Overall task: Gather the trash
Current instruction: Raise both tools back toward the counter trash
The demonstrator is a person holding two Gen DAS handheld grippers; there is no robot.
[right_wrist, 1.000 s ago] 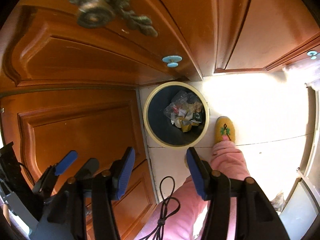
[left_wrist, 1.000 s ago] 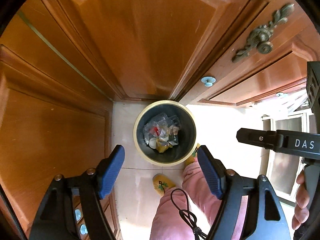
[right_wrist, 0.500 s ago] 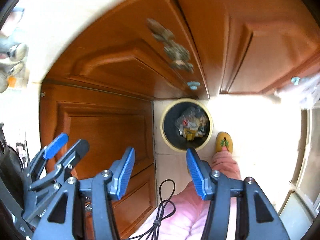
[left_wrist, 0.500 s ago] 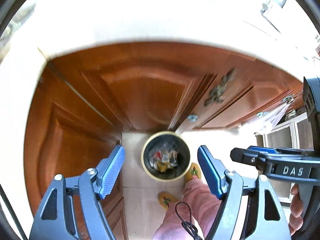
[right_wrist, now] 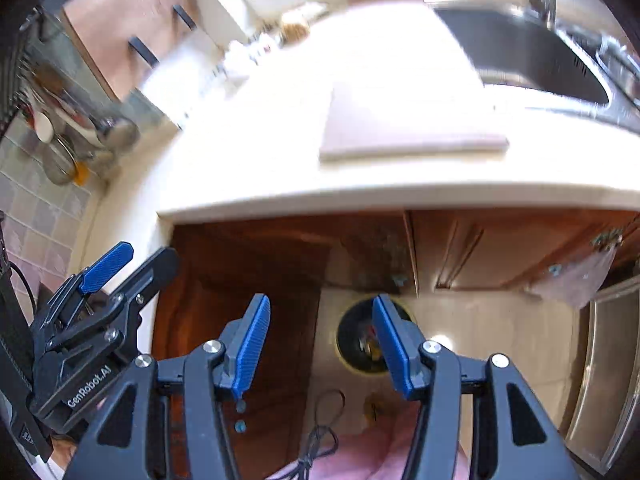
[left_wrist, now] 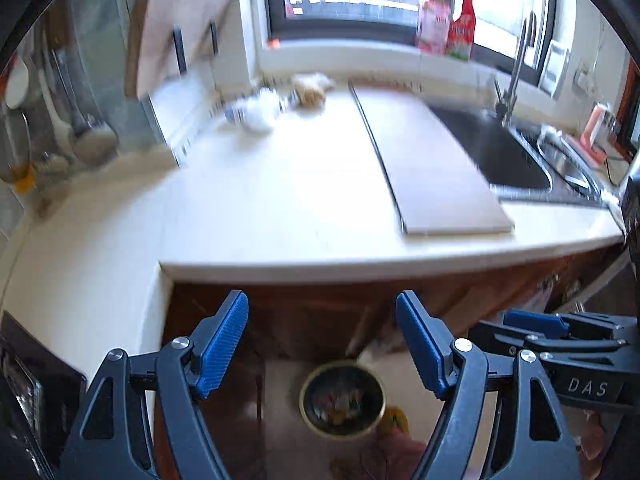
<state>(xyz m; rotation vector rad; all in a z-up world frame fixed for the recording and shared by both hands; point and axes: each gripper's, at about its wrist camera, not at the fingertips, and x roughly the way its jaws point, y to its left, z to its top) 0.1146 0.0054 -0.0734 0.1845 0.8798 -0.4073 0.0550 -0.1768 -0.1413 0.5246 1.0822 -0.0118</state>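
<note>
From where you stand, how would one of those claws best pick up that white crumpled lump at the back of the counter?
Grip the white crumpled wad across its soft middle, coming down from above. It sits low and loose on the countertop, close to the back wall, so a sideways approach looks cramped. Both the left gripper and right gripper are open and empty. The blur hides what it is.

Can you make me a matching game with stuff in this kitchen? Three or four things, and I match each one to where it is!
Things:
1. trash bin
2. crumpled white trash
3. red bottle
4. cutting board

Places:
A. on the window sill
B. flat on the counter, beside the sink
C. on the floor by the cabinet doors
D. at the back of the counter, near the wall

Pairs: 1-C, 2-D, 3-A, 4-B
</note>
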